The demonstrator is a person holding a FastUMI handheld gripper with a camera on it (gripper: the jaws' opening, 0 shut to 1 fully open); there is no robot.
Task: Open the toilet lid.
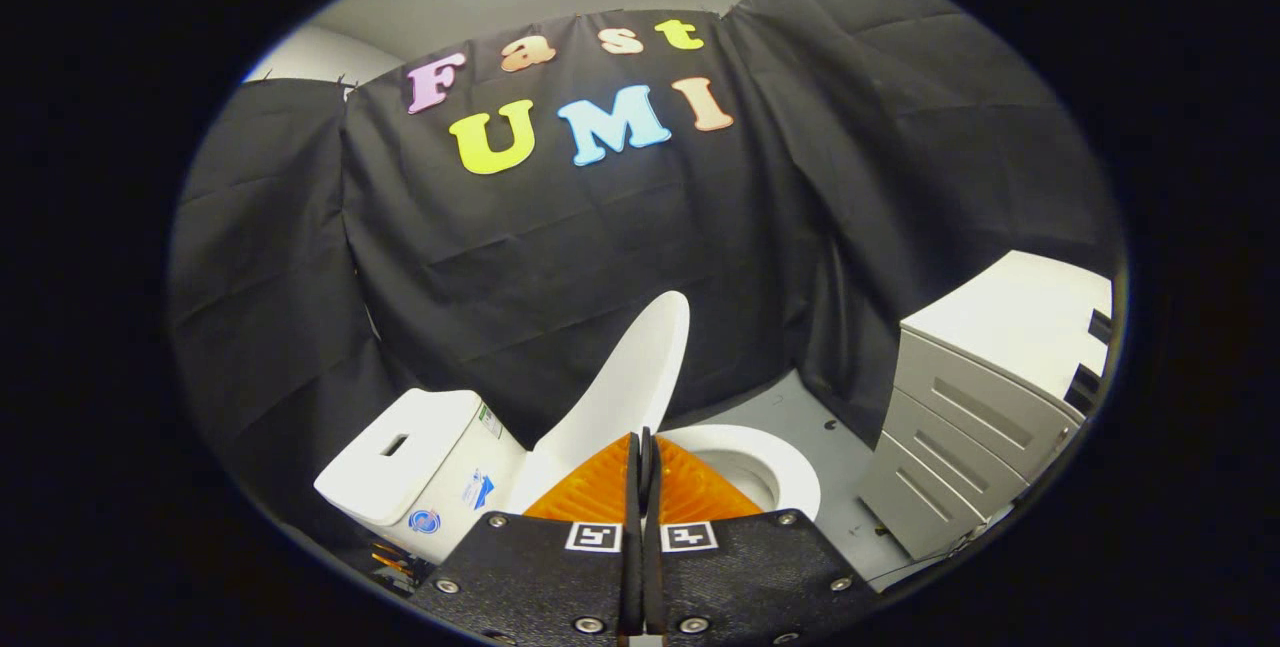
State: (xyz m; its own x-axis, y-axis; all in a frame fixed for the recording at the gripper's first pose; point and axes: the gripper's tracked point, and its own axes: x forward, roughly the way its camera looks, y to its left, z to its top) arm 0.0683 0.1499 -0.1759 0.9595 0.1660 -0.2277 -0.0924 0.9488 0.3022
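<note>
While the white plastic toilet lid [630, 377] was observed standing raised and tilted back toward the white ceramic cistern [420, 462], the tongs [640, 457] were noted with both fingers pressed together, nothing held between them. The lid was seen just ahead of the fingers, and whether the tips touched it could not be told. The white oval toilet seat and bowl [770, 462] were found exposed beyond the fingers, to their right. It was judged that the task was largely done; the lid would be best eased fully back against the cistern by a gentle push, then released slowly so that it did not drop forward. One toilet, one lid and one grey metal drawer cabinet [975, 427] with three drawer fronts were counted.
</note>
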